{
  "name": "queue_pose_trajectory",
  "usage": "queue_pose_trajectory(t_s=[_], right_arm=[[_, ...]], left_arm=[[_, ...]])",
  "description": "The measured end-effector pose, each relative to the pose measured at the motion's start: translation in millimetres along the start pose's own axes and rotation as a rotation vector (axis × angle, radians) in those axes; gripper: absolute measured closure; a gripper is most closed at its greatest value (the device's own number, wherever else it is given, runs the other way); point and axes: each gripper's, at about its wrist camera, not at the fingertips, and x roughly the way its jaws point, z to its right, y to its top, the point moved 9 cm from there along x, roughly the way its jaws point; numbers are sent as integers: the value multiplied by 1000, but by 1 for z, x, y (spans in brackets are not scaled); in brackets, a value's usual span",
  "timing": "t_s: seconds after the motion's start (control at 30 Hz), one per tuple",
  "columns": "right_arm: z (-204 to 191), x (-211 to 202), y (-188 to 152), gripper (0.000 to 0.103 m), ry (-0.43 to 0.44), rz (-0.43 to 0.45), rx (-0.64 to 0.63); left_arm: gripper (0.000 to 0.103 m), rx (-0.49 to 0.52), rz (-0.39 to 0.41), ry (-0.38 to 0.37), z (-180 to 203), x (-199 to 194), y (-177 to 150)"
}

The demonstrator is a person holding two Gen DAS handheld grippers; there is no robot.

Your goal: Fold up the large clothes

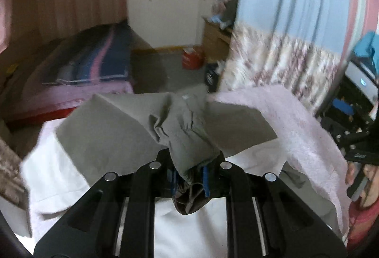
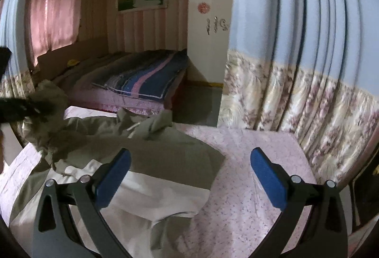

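Note:
A large olive-grey garment with a white lining [image 1: 113,139] lies spread on a pink bedspread [image 1: 298,125]. My left gripper [image 1: 190,172] is shut on a bunched fold of the garment and lifts it above the bed. In the right wrist view the garment [image 2: 165,158] lies below and ahead, its white lining [image 2: 146,196] showing. My right gripper [image 2: 189,172] is open and empty, hovering over the garment's right edge and the bedspread [image 2: 255,146]. The left gripper [image 2: 26,108] shows at the far left, holding bunched cloth.
A flowered blue curtain [image 2: 308,82] hangs close on the right. A second bed with a striped blue and pink blanket [image 2: 146,82] stands behind, across a strip of floor. A white wardrobe [image 2: 208,20] stands at the back. A red box [image 1: 191,58] sits on the floor.

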Motion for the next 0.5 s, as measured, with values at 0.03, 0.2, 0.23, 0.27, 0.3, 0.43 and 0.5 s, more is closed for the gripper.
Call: queue_pose_trajectory(t_s=[0.03, 0.2, 0.23, 0.27, 0.3, 0.43, 0.5], right_arm=[[5, 9, -7, 2, -1, -25, 17], [14, 40, -32, 2, 12, -117, 59], [14, 44, -35, 2, 14, -130, 62], [13, 48, -37, 2, 16, -139, 60], [11, 51, -37, 2, 17, -146, 55], [-3, 57, -33, 2, 27, -155, 17], [-15, 59, -31, 2, 51, -163, 2]], left_arm=[[89, 4, -20, -7, 6, 15, -2], [56, 41, -148, 15, 15, 86, -37], [40, 40, -163, 21, 11, 90, -42], [34, 41, -171, 26, 9, 94, -45], [24, 45, -165, 36, 5, 92, -46], [10, 77, -122, 53, -4, 62, -40], [6, 89, -102, 84, -16, 43, -36]])
